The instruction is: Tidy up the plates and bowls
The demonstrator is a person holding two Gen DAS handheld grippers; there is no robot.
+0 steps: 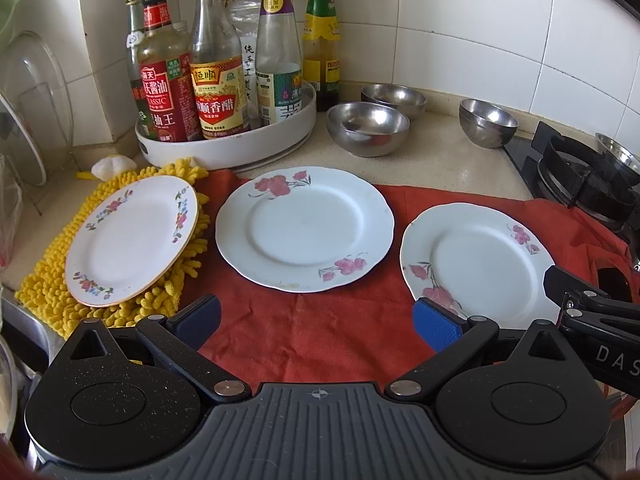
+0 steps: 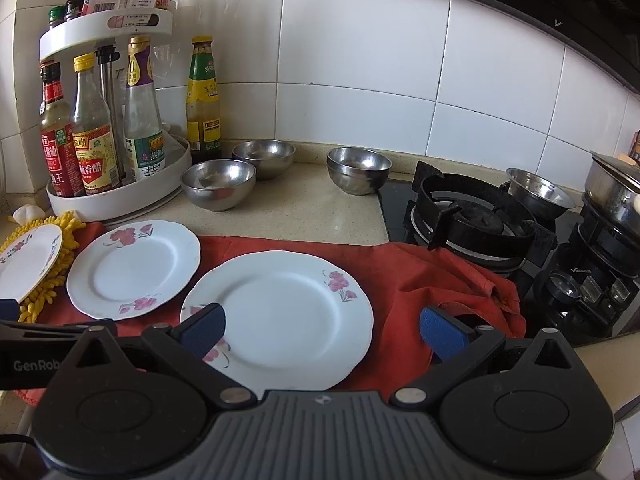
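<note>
White tiles back my bench (image 2: 304, 208). From the left: a gold-rimmed plate (image 1: 132, 240) on a yellow mat (image 1: 48, 292), then two rose plates (image 1: 304, 228) (image 2: 280, 320) on a red cloth (image 1: 304, 328), and three steel bowls (image 1: 368, 128) (image 1: 394, 100) (image 1: 488, 122) behind them. My left gripper (image 1: 316, 320) hovers agape over the cloth; my right gripper (image 2: 322, 330) gapes empty above the near plate's edge.

Right gripper (image 2: 320, 330) open over plate (image 2: 280, 316); 3 bowls (image 2: 218, 184) behind.
</note>
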